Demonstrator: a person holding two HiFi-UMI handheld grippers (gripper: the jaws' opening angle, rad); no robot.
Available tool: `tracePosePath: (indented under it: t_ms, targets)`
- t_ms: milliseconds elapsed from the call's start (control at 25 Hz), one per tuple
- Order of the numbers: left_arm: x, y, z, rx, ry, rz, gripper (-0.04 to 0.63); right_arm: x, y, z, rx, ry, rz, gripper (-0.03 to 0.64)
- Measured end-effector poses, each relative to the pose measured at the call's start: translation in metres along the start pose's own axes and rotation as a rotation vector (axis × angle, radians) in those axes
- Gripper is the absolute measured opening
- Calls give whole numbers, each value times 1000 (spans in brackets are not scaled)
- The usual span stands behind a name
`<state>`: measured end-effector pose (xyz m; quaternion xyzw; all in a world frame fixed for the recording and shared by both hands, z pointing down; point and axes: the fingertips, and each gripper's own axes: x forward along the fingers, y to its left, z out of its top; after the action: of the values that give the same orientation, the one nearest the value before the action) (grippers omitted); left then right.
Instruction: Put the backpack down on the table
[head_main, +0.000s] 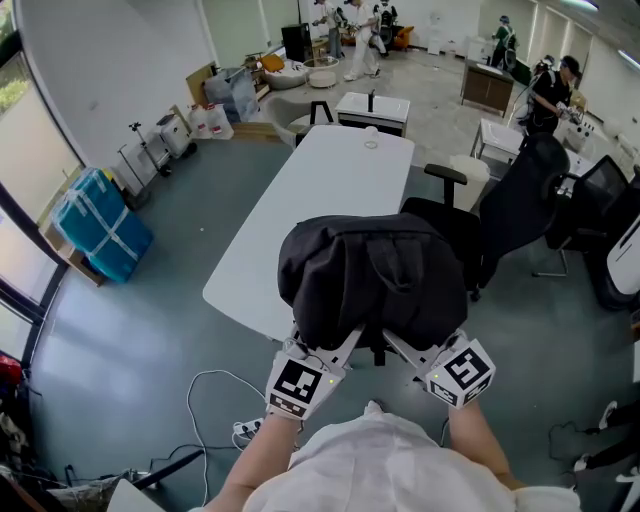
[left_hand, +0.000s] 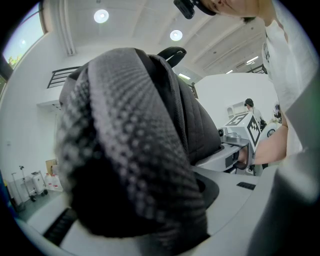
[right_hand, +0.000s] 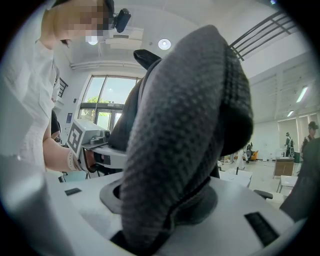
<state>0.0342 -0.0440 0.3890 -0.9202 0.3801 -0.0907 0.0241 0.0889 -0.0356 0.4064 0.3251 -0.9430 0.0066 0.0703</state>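
A black backpack (head_main: 370, 280) hangs between my two grippers over the near end of the long white table (head_main: 330, 180); whether it touches the tabletop is hidden. My left gripper (head_main: 335, 347) is shut on a padded mesh strap at the pack's lower left. My right gripper (head_main: 403, 347) is shut on the matching strap at the lower right. In the left gripper view the grey mesh strap (left_hand: 130, 150) fills the jaws, with the right gripper (left_hand: 240, 145) beyond it. The right gripper view shows the strap (right_hand: 185, 125) clamped the same way and the left gripper (right_hand: 87, 145) behind.
A black office chair (head_main: 520, 210) stands close to the table's right side. A blue wrapped box (head_main: 100, 225) sits by the left wall, and cables (head_main: 215, 400) lie on the floor near my feet. A small ring (head_main: 371, 143) rests on the table's far end. People stand far back.
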Motion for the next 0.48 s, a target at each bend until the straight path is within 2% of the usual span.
tracePosePath:
  t_ms: [480]
  targets:
    - [37, 9, 8, 5, -8, 56, 151, 4, -41, 3, -15, -18, 44, 192]
